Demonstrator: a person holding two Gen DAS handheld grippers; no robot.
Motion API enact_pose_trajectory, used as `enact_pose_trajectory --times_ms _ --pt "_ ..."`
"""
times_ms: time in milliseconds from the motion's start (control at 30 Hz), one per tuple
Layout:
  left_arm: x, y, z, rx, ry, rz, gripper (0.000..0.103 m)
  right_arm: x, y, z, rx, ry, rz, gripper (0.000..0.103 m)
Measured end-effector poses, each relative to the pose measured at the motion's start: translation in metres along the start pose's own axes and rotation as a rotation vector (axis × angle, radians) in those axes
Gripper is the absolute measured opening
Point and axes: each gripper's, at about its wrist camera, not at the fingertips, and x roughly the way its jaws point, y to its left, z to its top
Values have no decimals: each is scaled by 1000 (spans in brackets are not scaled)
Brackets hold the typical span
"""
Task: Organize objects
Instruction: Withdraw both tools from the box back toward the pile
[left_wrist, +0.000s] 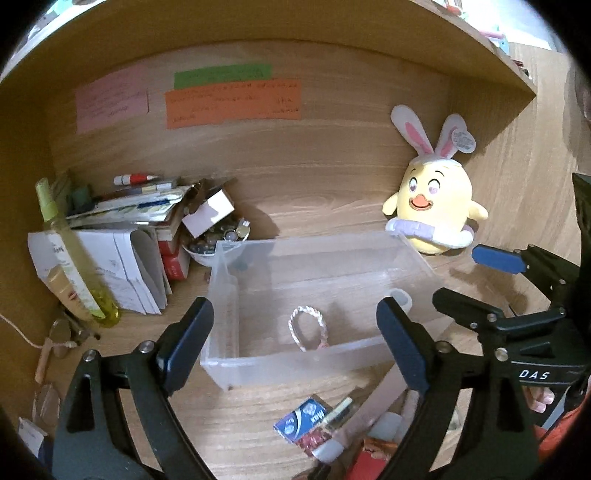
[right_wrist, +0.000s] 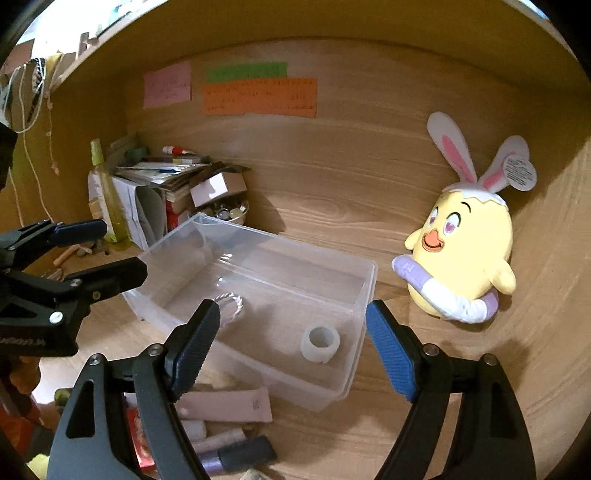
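Where the wooden worktop runs back under a shelf, a wood-grain back wall carries pink, green and orange paper notes whose writing is too blurred to read. A clear plastic bin sits in the middle of the worktop, holding a twisted white-and-pink loop and a short translucent ring. A yellow plush chick with rabbit ears leans at the right, near the bin's far corner. At the left stands a heap of papers and booklets, a tall yellow-green bottle and a small bowl of odds and ends, the contents too jumbled to name.

The left claw hangs released over the near rim of the bin, nothing between its pads; the right claw is likewise spread wide and empty above the bin's near right corner. Each shows in the other's view at the frame edge.

Along the near edge lies a litter of tubes and small packets, partly hidden behind the claw arms and cut off by the frame. A bit of orange sleeve shows at the lower right.
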Motion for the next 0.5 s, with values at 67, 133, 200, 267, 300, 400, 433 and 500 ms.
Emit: enact_pose_trajectory --times_ms 67,133,200,267,300,400,433,500 --pt "-3 1 -5 -9 7 -5 91 -6 0 -4 4 -4 -3 79" --pt "-7 2 -9 -18 11 -5 91 -11 0 -9 7 -5 -3 79" --pt "-9 3 -13 -23 14 -5 91 -14 1 -13 10 -3 1 79" --pt "-11 4 -19 -23 17 -14 91 -18 2 -17 13 -1 2 79" --pt "-11 4 -22 -22 20 -11 91 -19 2 -19 13 0 0 79" --pt "-14 8 -31 -32 30 -3 91 -22 5 -28 16 9 -6 79" --pt "-15 11 -35 -39 38 -5 91 -22 5 -30 17 13 -5 79" --pt "-16 14 -40 -44 49 -7 91 -23 7 -36 19 23 -6 79"
